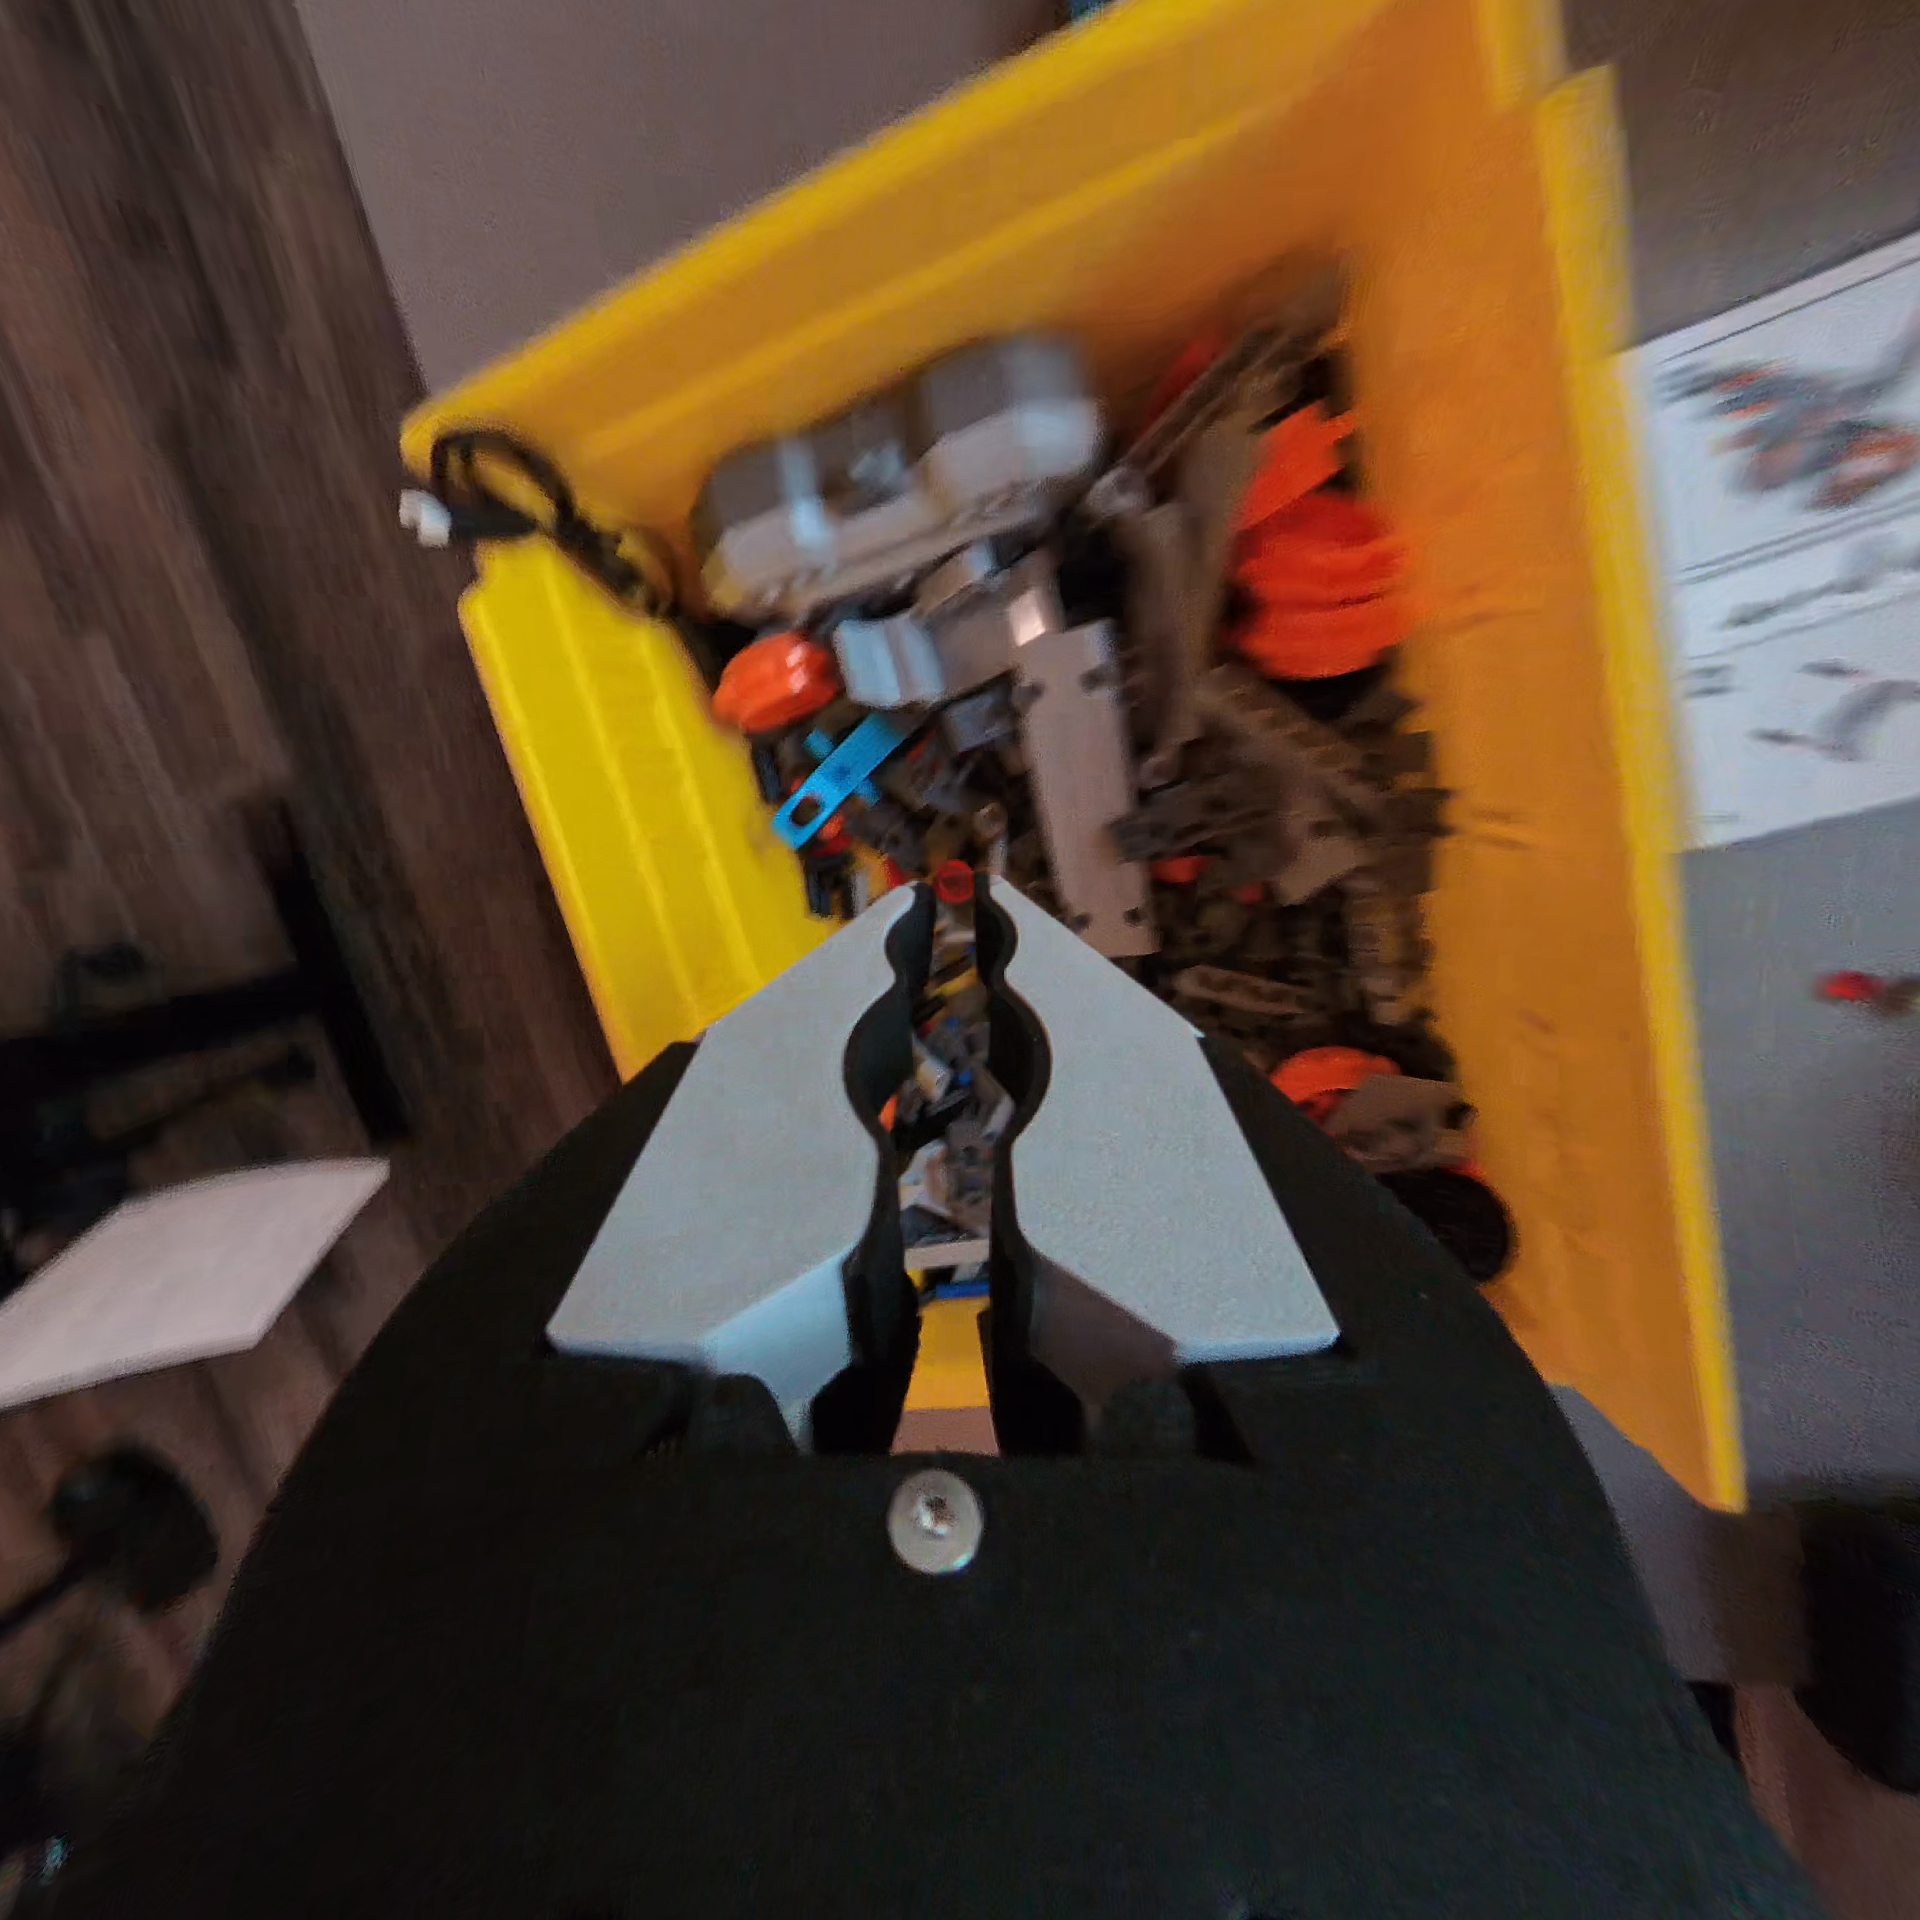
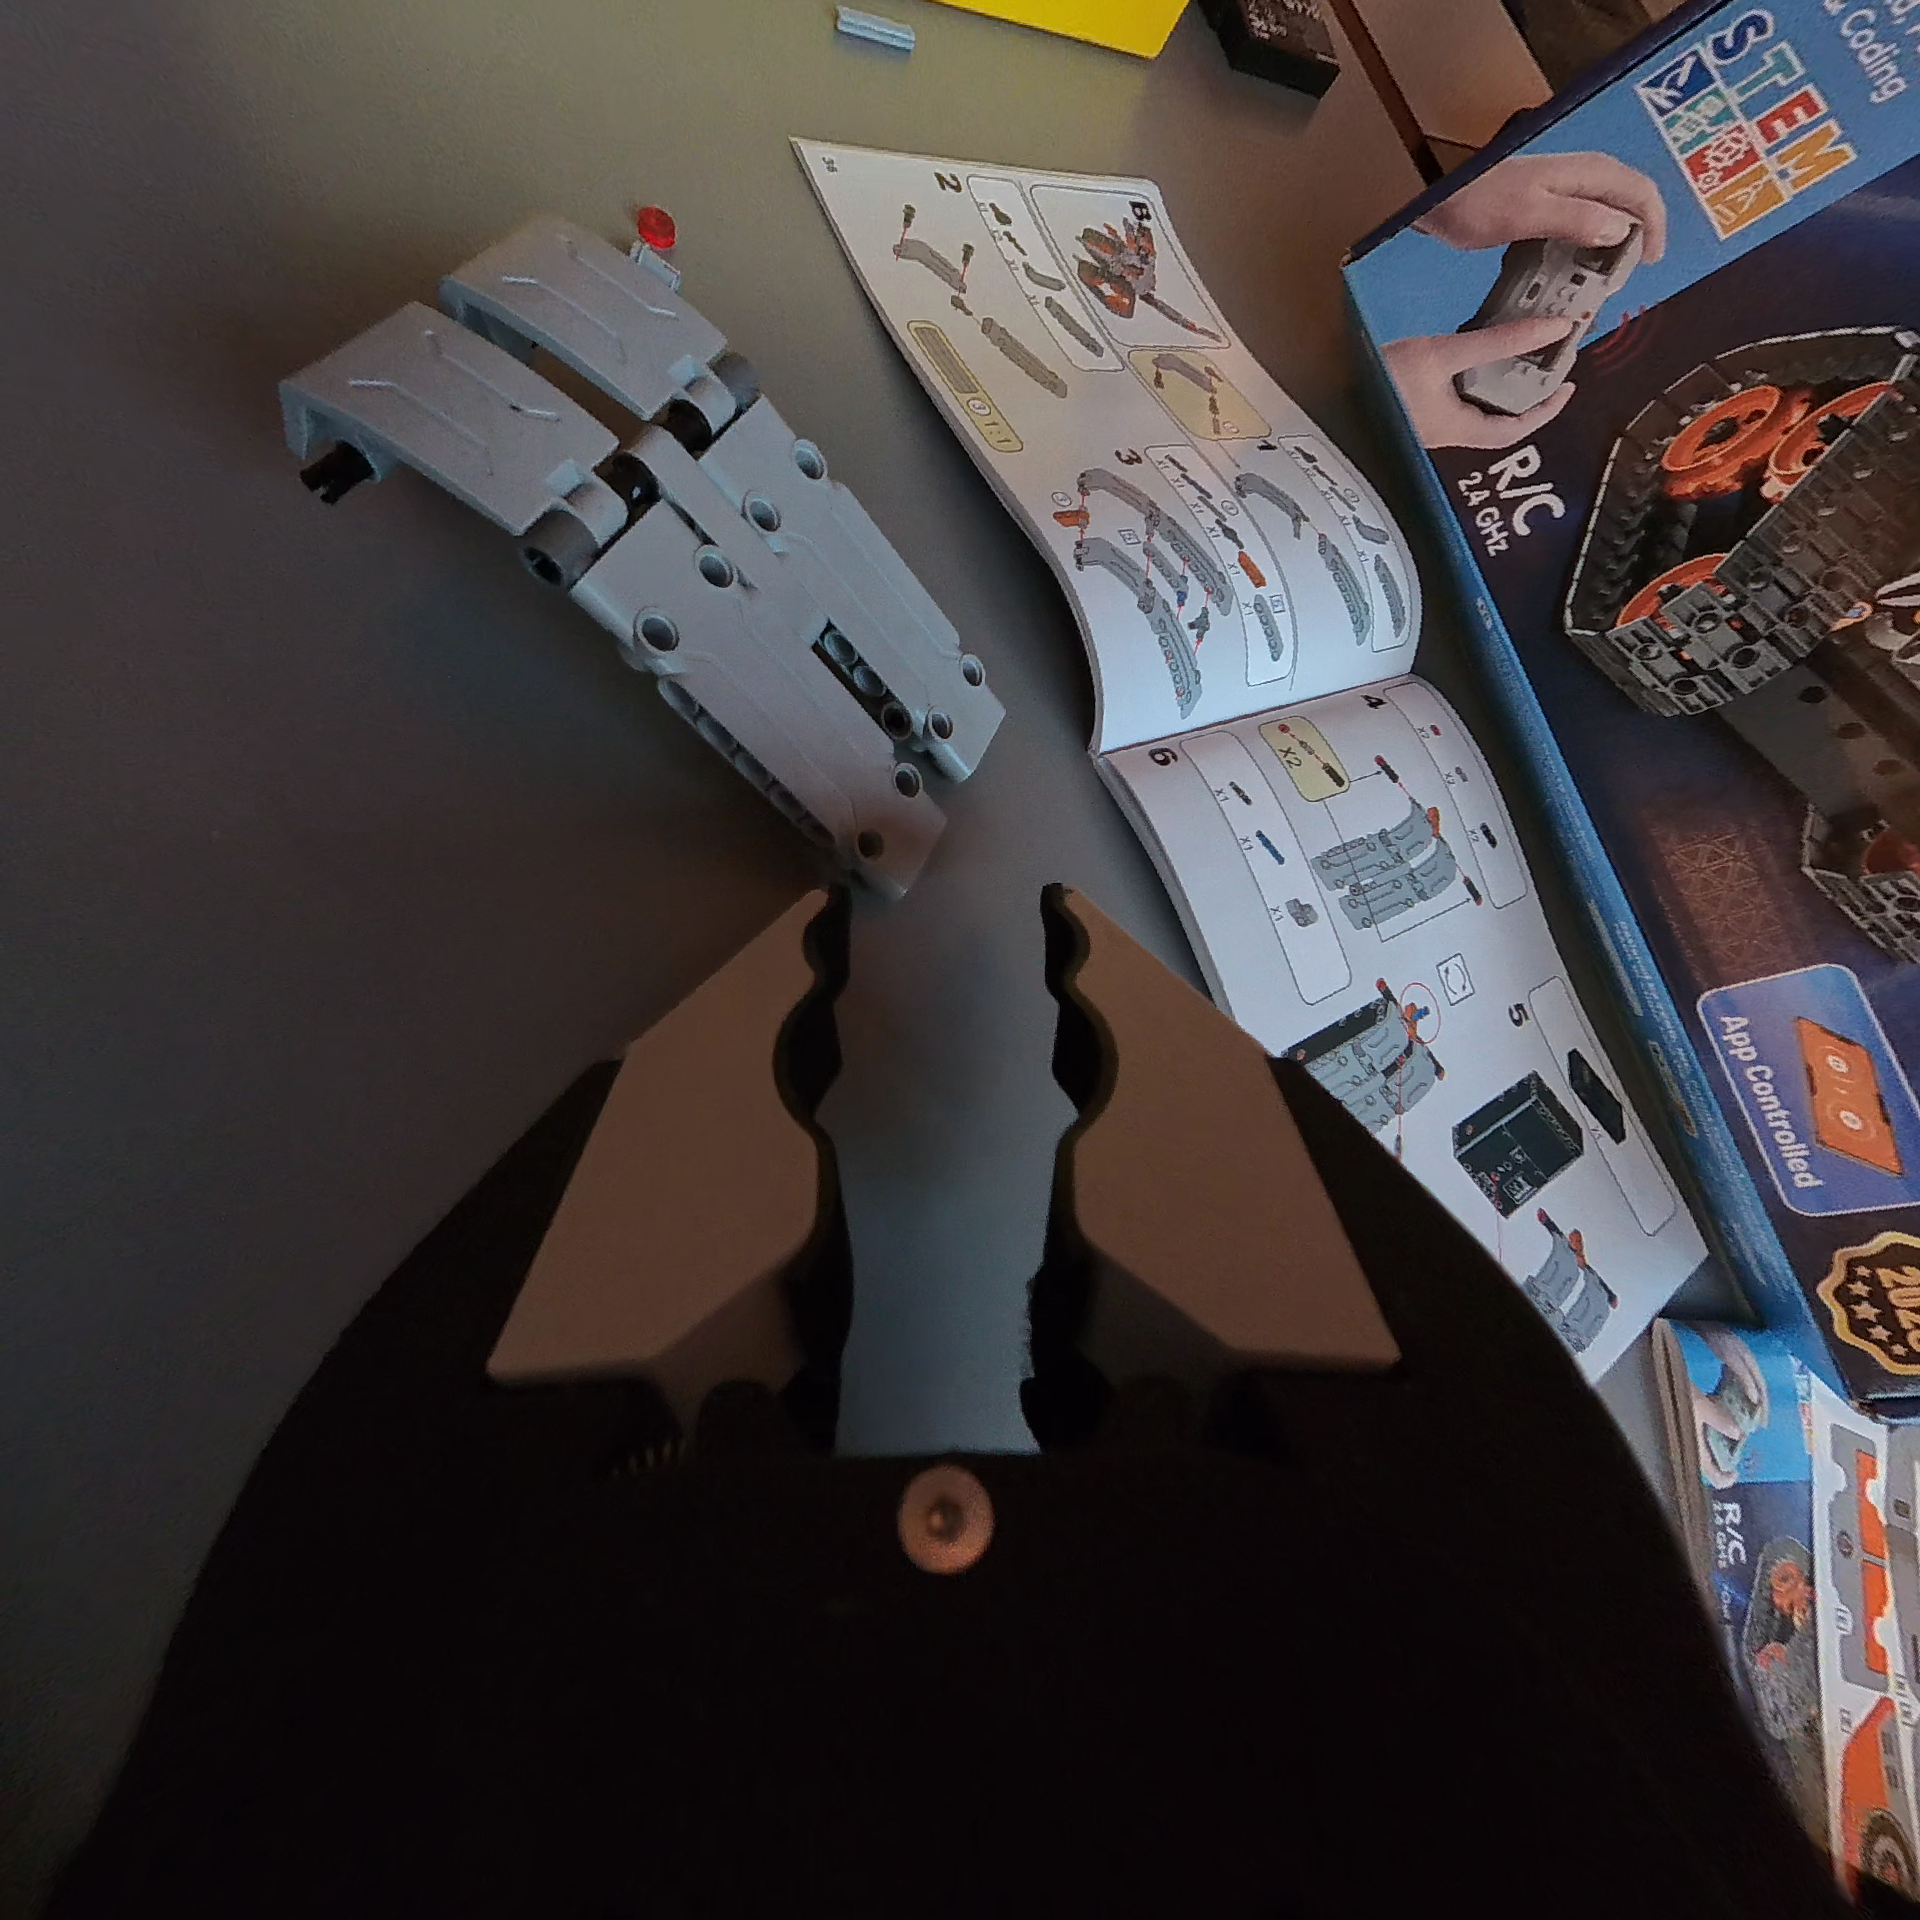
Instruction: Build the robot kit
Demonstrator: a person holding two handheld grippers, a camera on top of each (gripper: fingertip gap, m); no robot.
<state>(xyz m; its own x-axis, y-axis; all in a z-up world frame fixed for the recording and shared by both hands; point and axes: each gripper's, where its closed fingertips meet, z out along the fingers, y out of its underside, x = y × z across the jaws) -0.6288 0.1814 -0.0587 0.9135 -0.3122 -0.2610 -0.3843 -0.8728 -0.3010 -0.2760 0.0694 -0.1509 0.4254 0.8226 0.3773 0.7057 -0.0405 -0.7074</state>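
My left gripper (image 1: 951, 891) hangs over a yellow bin (image 1: 1496, 727) full of grey, black and orange building pieces (image 1: 1039, 665). Its jaws are almost together and pinch a small red round piece (image 1: 952, 879) at the tips. The view is blurred. My right gripper (image 2: 945, 902) is open and empty, low over a grey table (image 2: 312, 935). A grey assembled part (image 2: 665, 540) of two curved panels on hinged beams lies just beyond its left fingertip (image 2: 821, 914). A small red stud on a grey pin (image 2: 656, 231) lies at the part's far end.
An open instruction booklet (image 2: 1247, 675) lies right of the grey part. A blue toy box (image 2: 1714, 623) and a second box (image 2: 1818, 1610) sit at the right. A loose grey beam (image 2: 876, 28) lies at the top. A black cable (image 1: 520, 509) hangs over the bin's rim. Left tips to right tips: about 40 cm.
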